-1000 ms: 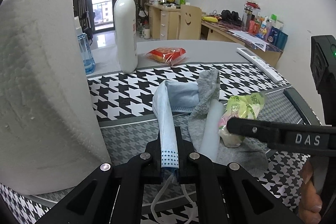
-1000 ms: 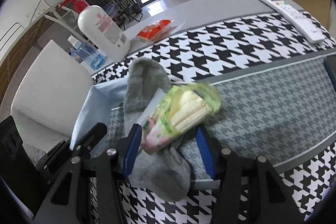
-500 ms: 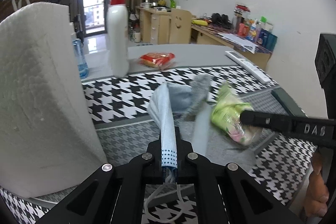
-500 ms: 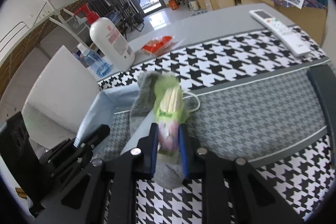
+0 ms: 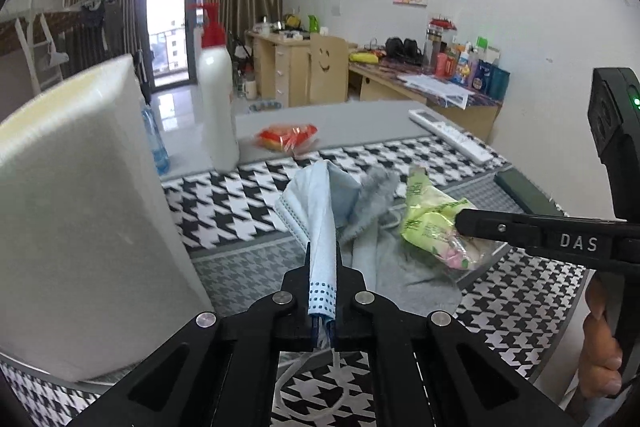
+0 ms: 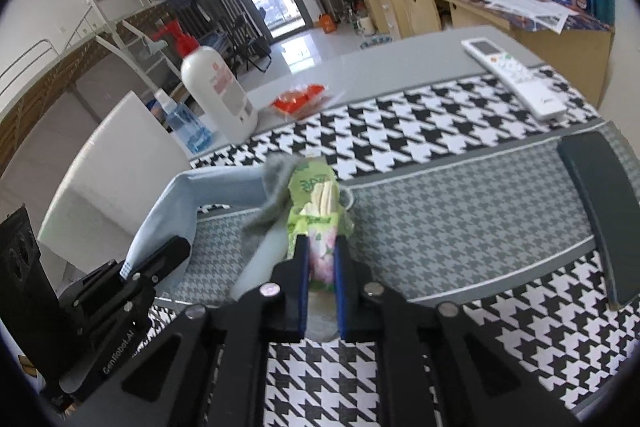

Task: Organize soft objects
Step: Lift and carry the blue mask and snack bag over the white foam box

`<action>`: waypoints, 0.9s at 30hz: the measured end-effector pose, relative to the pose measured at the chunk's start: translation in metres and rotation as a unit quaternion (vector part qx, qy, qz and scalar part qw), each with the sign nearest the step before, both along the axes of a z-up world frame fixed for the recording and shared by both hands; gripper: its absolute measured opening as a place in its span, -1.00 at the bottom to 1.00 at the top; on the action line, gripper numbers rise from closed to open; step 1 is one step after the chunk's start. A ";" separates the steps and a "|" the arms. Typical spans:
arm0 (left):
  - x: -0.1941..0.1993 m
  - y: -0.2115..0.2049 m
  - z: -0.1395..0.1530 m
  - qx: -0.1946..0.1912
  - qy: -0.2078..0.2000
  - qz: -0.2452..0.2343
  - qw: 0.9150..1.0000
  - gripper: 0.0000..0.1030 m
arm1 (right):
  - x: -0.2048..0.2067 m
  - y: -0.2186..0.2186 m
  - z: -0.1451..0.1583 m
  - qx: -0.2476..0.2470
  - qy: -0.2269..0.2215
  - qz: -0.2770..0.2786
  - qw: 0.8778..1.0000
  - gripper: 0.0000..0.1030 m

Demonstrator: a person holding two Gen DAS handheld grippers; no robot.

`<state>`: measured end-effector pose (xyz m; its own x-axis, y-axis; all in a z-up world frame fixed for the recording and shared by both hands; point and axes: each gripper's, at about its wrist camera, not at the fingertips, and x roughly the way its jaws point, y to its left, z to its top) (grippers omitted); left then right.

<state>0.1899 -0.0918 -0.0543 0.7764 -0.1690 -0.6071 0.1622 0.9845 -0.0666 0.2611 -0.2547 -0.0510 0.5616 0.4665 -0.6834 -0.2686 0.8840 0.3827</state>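
Note:
My left gripper (image 5: 322,259) is shut on a light blue face mask (image 5: 320,211) and holds it raised; the mask also shows in the right wrist view (image 6: 180,203). My right gripper (image 6: 320,255) is shut on a green tissue pack (image 6: 318,203) and holds it above the mat; the pack shows in the left wrist view (image 5: 432,227). A grey sock (image 5: 376,195) lies between and under them, with its top lifted (image 6: 276,179).
A large white paper towel roll (image 5: 80,211) stands close on the left. A white pump bottle (image 5: 216,107), a blue bottle (image 6: 184,123), a red snack pack (image 5: 286,137) and a remote (image 6: 516,75) lie further back. A dark flat object (image 6: 600,211) lies at right.
My right gripper closed on the tissue pack and lifted it off the sock. My left gripper raised the mask a little.

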 end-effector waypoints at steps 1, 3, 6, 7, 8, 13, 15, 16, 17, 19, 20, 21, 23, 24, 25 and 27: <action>-0.001 0.000 0.003 0.000 -0.004 -0.001 1.000 -0.95 | -0.003 -0.001 0.005 0.003 -0.008 -0.002 1.000 -0.73; -0.005 0.000 0.011 0.003 -0.016 -0.002 1.000 -0.95 | -0.008 -0.003 0.012 0.007 -0.019 -0.003 1.000 -0.73; -0.012 0.002 0.023 0.003 -0.034 -0.003 0.999 -0.95 | -0.014 -0.005 0.023 0.012 -0.035 -0.007 0.999 -0.73; -0.014 0.003 0.026 0.003 -0.039 -0.003 0.999 -0.95 | -0.016 -0.006 0.026 0.013 -0.041 -0.007 0.999 -0.73; -0.016 0.004 0.030 0.003 -0.045 -0.003 0.999 -0.95 | -0.018 -0.007 0.030 0.015 -0.047 -0.009 0.999 -0.73; -0.024 0.008 0.042 0.003 -0.063 0.001 0.998 -0.95 | -0.026 -0.006 0.043 0.019 -0.068 -0.012 0.997 -0.73; -0.028 0.010 0.045 0.003 -0.069 0.001 0.998 -0.95 | -0.028 -0.004 0.047 0.019 -0.074 -0.012 0.997 -0.73; -0.029 0.011 0.047 0.004 -0.072 0.002 0.997 -0.95 | -0.029 -0.003 0.049 0.019 -0.076 -0.013 0.997 -0.73; -0.029 0.012 0.049 0.003 -0.074 0.003 0.997 -0.95 | -0.030 -0.002 0.051 0.018 -0.079 -0.013 0.997 -0.73; -0.031 0.013 0.052 0.003 -0.081 0.003 0.997 -0.95 | -0.032 -0.002 0.053 0.020 -0.085 -0.013 0.996 -0.73; -0.032 0.014 0.054 0.005 -0.085 0.003 0.996 -0.95 | -0.033 -0.002 0.054 0.020 -0.087 -0.014 0.996 -0.73; -0.033 0.014 0.056 0.007 -0.088 0.003 0.996 -0.95 | -0.034 -0.001 0.056 0.020 -0.090 -0.014 0.996 -0.73; -0.033 0.016 0.061 0.011 -0.096 0.004 0.995 -0.95 | -0.034 -0.001 0.057 0.021 -0.091 -0.015 0.995 -0.73; -0.034 0.017 0.062 0.013 -0.098 0.005 0.995 -0.95 | -0.034 0.000 0.058 0.022 -0.093 -0.014 0.995 -0.73; -0.033 0.017 0.064 0.013 -0.099 0.007 0.995 -0.95 | -0.035 0.001 0.059 0.022 -0.095 -0.014 0.995 -0.73; -0.033 0.019 0.068 0.009 -0.103 0.009 0.995 -0.95 | -0.036 0.002 0.061 0.021 -0.098 -0.014 0.995 -0.73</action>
<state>0.1567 -0.0723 0.0138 0.8878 -0.1443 -0.4371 0.1529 0.9881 -0.0156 0.2252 -0.2527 0.0099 0.6954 0.4744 -0.5399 -0.3162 0.8765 0.3629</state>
